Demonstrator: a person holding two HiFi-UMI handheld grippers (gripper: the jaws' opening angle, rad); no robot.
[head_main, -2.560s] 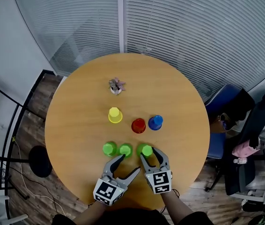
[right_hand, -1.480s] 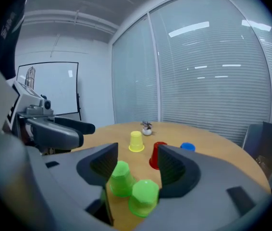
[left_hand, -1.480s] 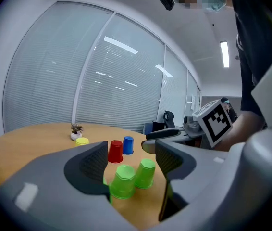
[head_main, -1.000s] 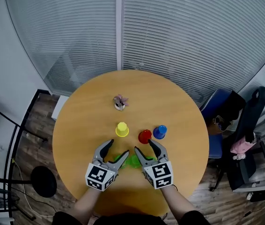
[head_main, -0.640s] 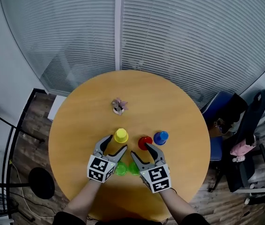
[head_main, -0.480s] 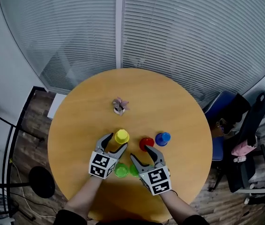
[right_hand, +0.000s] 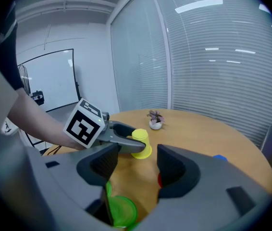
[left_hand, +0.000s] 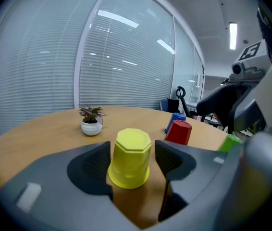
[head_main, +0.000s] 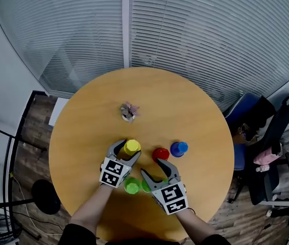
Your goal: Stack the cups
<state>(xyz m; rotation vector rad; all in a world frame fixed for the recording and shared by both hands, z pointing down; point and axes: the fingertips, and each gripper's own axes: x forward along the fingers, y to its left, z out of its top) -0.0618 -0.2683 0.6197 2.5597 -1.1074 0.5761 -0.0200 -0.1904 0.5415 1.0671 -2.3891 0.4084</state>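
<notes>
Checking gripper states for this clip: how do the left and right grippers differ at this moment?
The left gripper has the yellow cup between its fingers, a gap showing on one side; the right gripper has nothing between its fingers. The left gripper sits low, at the level of the table; the right gripper is held higher, above the green cups. Both are open.

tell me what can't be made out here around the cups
Green cups: head view, the right gripper covers part of them, so their count is unclear.
Blue cup: right gripper view, only a sliver shows past that gripper's body.
Red cup: right gripper view, nearly all behind a jaw.
</notes>
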